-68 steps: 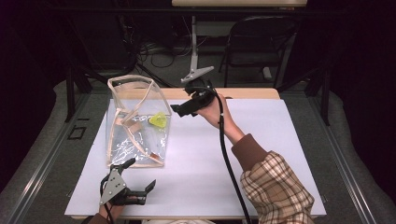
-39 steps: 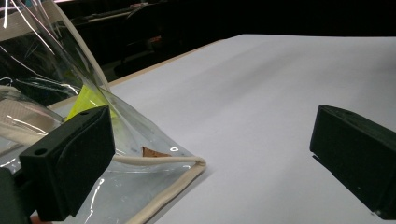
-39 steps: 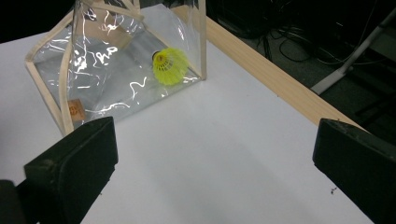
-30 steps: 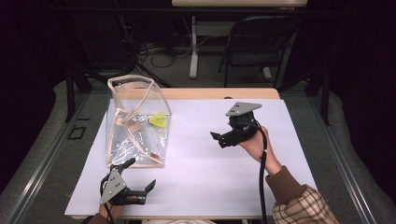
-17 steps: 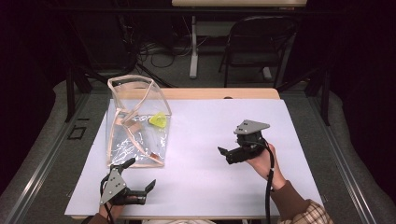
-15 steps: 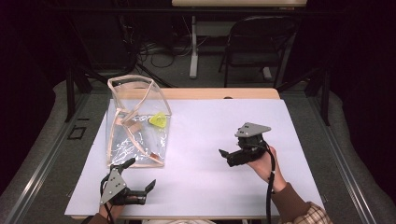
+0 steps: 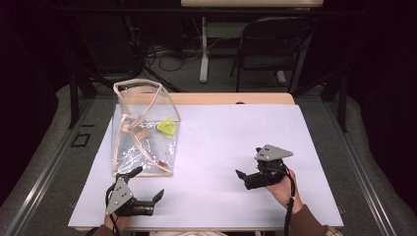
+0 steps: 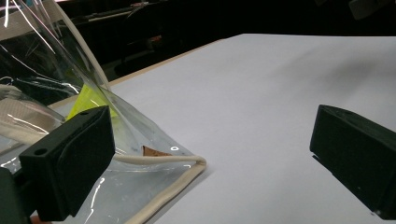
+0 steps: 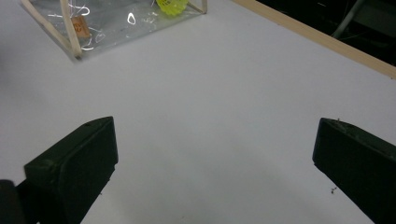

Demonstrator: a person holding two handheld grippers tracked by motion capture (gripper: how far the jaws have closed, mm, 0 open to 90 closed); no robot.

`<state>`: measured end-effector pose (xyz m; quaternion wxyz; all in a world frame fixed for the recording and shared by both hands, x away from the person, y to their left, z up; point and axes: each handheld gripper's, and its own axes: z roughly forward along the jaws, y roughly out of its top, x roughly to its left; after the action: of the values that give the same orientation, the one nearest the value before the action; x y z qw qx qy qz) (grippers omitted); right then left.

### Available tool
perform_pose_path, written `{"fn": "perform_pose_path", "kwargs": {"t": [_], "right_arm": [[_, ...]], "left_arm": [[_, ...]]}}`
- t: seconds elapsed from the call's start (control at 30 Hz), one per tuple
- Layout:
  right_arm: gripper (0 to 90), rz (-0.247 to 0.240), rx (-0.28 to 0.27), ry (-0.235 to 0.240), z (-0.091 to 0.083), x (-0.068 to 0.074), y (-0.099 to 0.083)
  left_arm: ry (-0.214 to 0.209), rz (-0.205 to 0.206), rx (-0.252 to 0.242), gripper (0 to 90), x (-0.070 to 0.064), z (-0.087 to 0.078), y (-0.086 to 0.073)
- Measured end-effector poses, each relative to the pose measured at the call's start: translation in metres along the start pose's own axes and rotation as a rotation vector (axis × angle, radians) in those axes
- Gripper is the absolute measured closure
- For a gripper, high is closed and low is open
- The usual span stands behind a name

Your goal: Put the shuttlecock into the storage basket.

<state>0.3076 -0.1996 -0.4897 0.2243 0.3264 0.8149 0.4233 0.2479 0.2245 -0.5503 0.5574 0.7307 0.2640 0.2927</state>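
While both grippers sit low near the person's edge, the views read as follows.

High view, tabletop (image 7: 211, 132): white sheet with a wooden strip along the far edge; a wide bare stretch lies between the two grippers and across the right half.
High view, clear bag (image 7: 142, 130): stands at the left part of the sheet, beige trim along its edges, mouth upward; a small yellow-green object (image 7: 167, 127) sits inside near its right wall, along with a small brown tag.
High view, left gripper (image 7: 147, 194): near the front left edge, just in front of the bag's near corner, jaws spread apart and holding nothing.
High view, right gripper (image 7: 241, 176): held by a hand (image 7: 280, 184) at the right front, well apart from the bag, jaws released.

Left gripper view, bag: its trimmed near corner (image 8: 196, 163) lies just ahead of the left jaw; the yellow-green object shows through the plastic behind that jaw; bare sheet runs right.

Right gripper view, jaws: wide apart over bare sheet; the bag lies far off at top left, the wooden edge at top right.
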Motion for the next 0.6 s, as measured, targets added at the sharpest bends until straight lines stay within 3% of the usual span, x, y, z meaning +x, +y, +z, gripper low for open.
{"fn": "perform_pose_path", "kwargs": {"t": [0.4, 0.6], "right_arm": [[0.0, 0.015, -0.037, 0.002, -0.008, 0.006, -0.033], [0.0, -0.004, -0.068, -0.007, -0.014, 0.009, -0.051]], "left_arm": [[0.001, 0.000, 0.001, 0.0, 0.000, 0.001, 0.000], [0.001, 0.001, 0.002, 0.0, 0.000, 0.001, 0.000]]}}
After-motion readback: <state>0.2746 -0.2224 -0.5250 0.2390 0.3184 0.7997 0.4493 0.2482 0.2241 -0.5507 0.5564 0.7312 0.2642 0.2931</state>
